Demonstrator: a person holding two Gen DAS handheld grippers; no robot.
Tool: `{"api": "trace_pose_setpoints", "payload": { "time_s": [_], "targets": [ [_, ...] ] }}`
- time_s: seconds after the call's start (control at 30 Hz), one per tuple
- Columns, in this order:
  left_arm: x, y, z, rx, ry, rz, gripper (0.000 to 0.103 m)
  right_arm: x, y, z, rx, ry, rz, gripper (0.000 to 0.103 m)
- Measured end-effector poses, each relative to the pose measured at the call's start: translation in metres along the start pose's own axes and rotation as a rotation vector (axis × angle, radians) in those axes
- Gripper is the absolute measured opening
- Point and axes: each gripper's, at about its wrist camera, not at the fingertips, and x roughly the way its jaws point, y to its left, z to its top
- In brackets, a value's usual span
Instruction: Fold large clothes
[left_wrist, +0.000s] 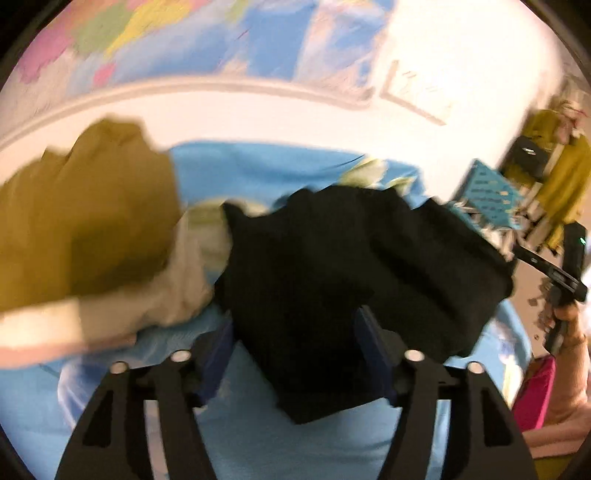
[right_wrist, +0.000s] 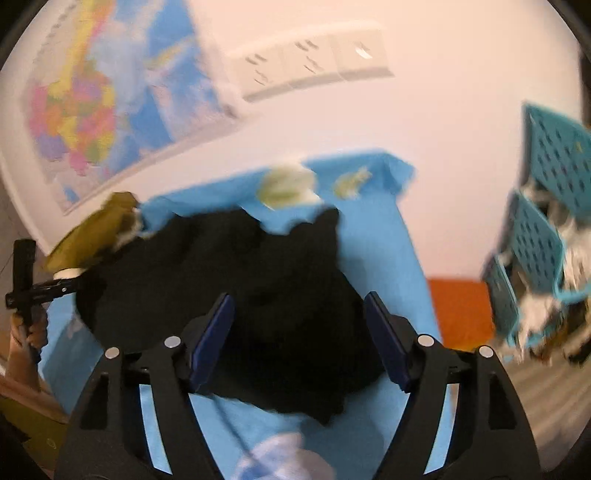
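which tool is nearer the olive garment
Left. The left tool sits just beside the olive garment; the right tool is across the black garment from it.

No legible text, label, brand or number found in either view; the wall map (right_wrist: 92, 110) carries coloured regions and what may be fine print along its border, blurred beyond reading; the wall socket panel (right_wrist: 314, 62) shows only slot openings, no markings; the turquoise perforated baskets (right_wrist: 546, 229) bear no readable label.
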Motion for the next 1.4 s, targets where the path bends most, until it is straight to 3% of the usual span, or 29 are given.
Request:
{"api": "trace_pose_setpoints", "payload": {
  "time_s": [0.07, 0.27, 0.3, 0.33, 0.37, 0.43, 0.47, 0.5, 0.57, 0.63, 0.7, 0.77, 0.8, 0.87, 0.9, 0.93, 1.0, 1.1, 1.17, 1.23, 1.37, 1.4],
  "targets": [
    [0.005, -0.010, 0.002, 0.059, 0.013, -0.005, 0.079, 0.020, 0.023, 0.010, -0.071, 0.033, 0.024, 0.072],
    [0.061, -0.033, 0.005, 0.169, 0.139, 0.052, 0.078, 0.094, 0.044, 0.018, -0.121, 0.180, 0.038, 0.065],
    [0.068, -0.033, 0.003, 0.173, 0.152, 0.063, 0.074, 0.108, 0.042, 0.017, -0.102, 0.213, 0.043, 0.056],
    [0.072, -0.034, 0.004, 0.182, 0.153, 0.066, 0.067, 0.117, 0.043, 0.016, -0.092, 0.230, 0.053, 0.039],
    [0.074, -0.034, 0.006, 0.192, 0.145, 0.077, 0.059, 0.125, 0.043, 0.017, -0.090, 0.240, 0.065, 0.031],
    [0.073, -0.029, 0.009, 0.192, 0.135, 0.116, 0.017, 0.123, 0.048, 0.023, -0.107, 0.217, 0.066, 0.007],
    [0.072, -0.024, 0.013, 0.172, 0.132, 0.113, 0.016, 0.119, 0.051, 0.028, -0.114, 0.190, 0.062, 0.006],
    [0.067, -0.018, 0.016, 0.136, 0.123, 0.083, 0.007, 0.107, 0.056, 0.038, -0.123, 0.127, 0.045, 0.006],
    [0.052, -0.009, 0.023, 0.071, 0.071, 0.034, 0.006, 0.075, 0.065, 0.057, -0.157, -0.031, 0.004, 0.006],
    [0.038, -0.002, 0.026, 0.037, 0.014, 0.005, 0.006, 0.067, 0.066, 0.067, -0.150, -0.100, -0.009, 0.006],
    [0.040, 0.004, 0.028, 0.019, 0.011, 0.009, 0.006, 0.090, 0.064, 0.069, -0.168, -0.047, -0.037, 0.006],
    [0.052, 0.005, 0.025, 0.017, 0.049, 0.023, 0.006, 0.127, 0.060, 0.059, -0.172, 0.078, -0.059, 0.007],
    [0.059, 0.004, 0.022, 0.031, 0.071, 0.038, 0.009, 0.148, 0.056, 0.050, -0.174, 0.163, -0.062, 0.012],
    [0.068, -0.001, 0.018, 0.045, 0.084, 0.085, 0.019, 0.162, 0.051, 0.038, -0.162, 0.205, -0.091, 0.021],
    [0.070, -0.001, 0.017, 0.053, 0.088, 0.095, 0.023, 0.160, 0.050, 0.033, -0.157, 0.207, -0.089, 0.029],
    [0.071, -0.001, 0.017, 0.052, 0.088, 0.096, 0.030, 0.157, 0.048, 0.033, -0.146, 0.209, -0.093, 0.044],
    [0.071, -0.001, 0.018, 0.044, 0.071, 0.111, 0.037, 0.138, 0.045, 0.036, -0.115, 0.149, -0.090, 0.060],
    [0.061, 0.001, 0.021, 0.023, 0.040, 0.094, 0.048, 0.104, 0.034, 0.037, -0.079, 0.074, -0.066, 0.064],
    [0.052, -0.002, 0.022, 0.032, 0.006, 0.083, 0.050, 0.089, 0.023, 0.035, -0.046, 0.048, -0.064, 0.064],
    [0.047, -0.009, 0.023, 0.050, -0.015, 0.068, 0.058, 0.088, 0.011, 0.031, -0.029, 0.075, -0.084, 0.064],
    [0.053, -0.021, 0.024, 0.109, 0.005, 0.065, 0.059, 0.117, 0.002, 0.018, -0.047, 0.190, -0.134, 0.063],
    [0.059, -0.023, 0.024, 0.113, 0.022, 0.069, 0.059, 0.122, 0.002, 0.015, -0.047, 0.200, -0.128, 0.058]
  ]
}}
